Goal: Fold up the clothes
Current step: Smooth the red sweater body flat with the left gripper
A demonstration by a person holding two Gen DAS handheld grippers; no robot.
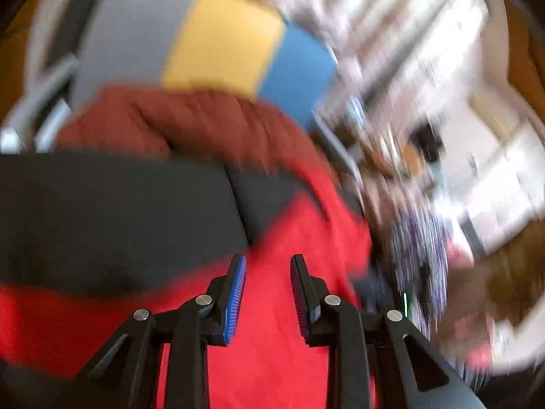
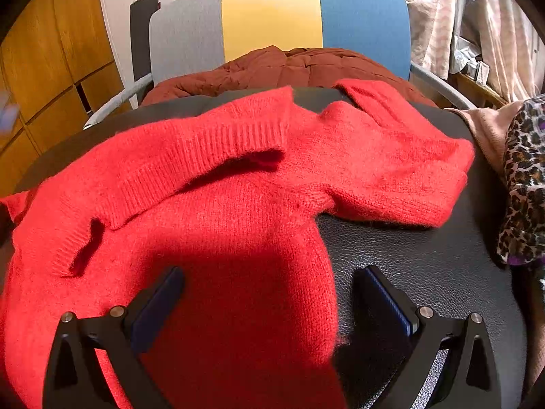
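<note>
A red knitted sweater lies spread on a black leather surface, its ribbed hem folded over at the left and a sleeve bent across the back right. My right gripper is open wide and empty, its fingers straddling the sweater's near right edge just above it. The left wrist view is motion-blurred. My left gripper hovers over the same red sweater, jaws apart by a narrow gap with nothing between them.
A chair with a grey, yellow and blue backrest stands behind the surface with a rust-brown quilted garment on it. A leopard-print cloth and a beige garment lie at the right. Wooden cabinets are at the left.
</note>
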